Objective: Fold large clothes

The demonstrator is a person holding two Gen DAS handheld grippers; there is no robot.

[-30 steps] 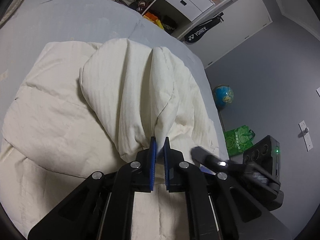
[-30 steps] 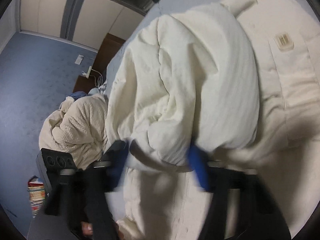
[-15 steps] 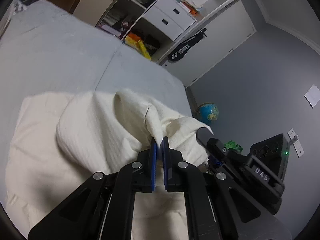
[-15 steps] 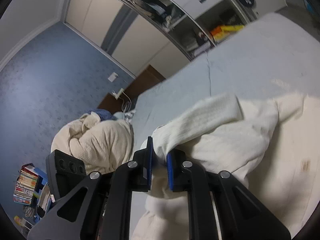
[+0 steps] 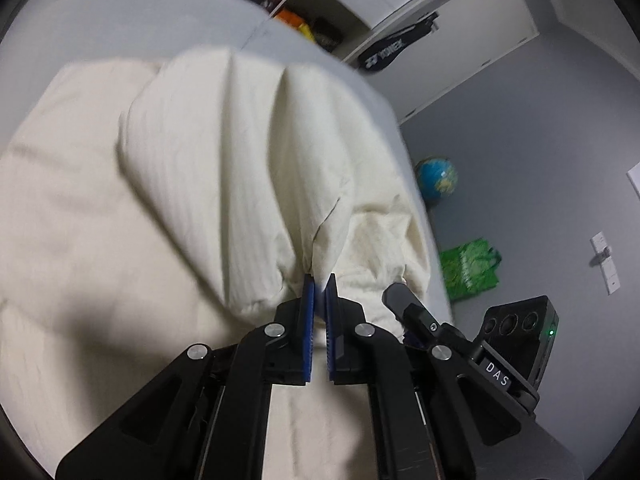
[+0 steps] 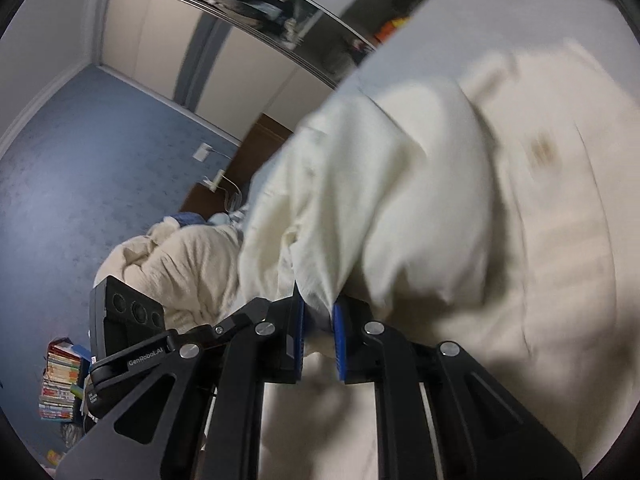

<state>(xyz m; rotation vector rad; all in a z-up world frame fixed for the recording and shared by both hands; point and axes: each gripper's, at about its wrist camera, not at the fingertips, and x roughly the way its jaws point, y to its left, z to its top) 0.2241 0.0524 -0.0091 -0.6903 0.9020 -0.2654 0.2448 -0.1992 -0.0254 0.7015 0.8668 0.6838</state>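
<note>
Cream padded cloth fills both views: the garment point(image 5: 224, 184) lies across the grey bed point(image 5: 80, 20), one flap lifted and bunched. Your left gripper point(image 5: 319, 284) is clenched on a gathered edge, and your right gripper point(image 6: 318, 304) pinches another corner. Keep both at one height, draw the edge taut between them, and carry the flap over evenly so it lands flat, I'd say. Both grippers point forward over the bed, tilted slightly down, close side by side.
</note>
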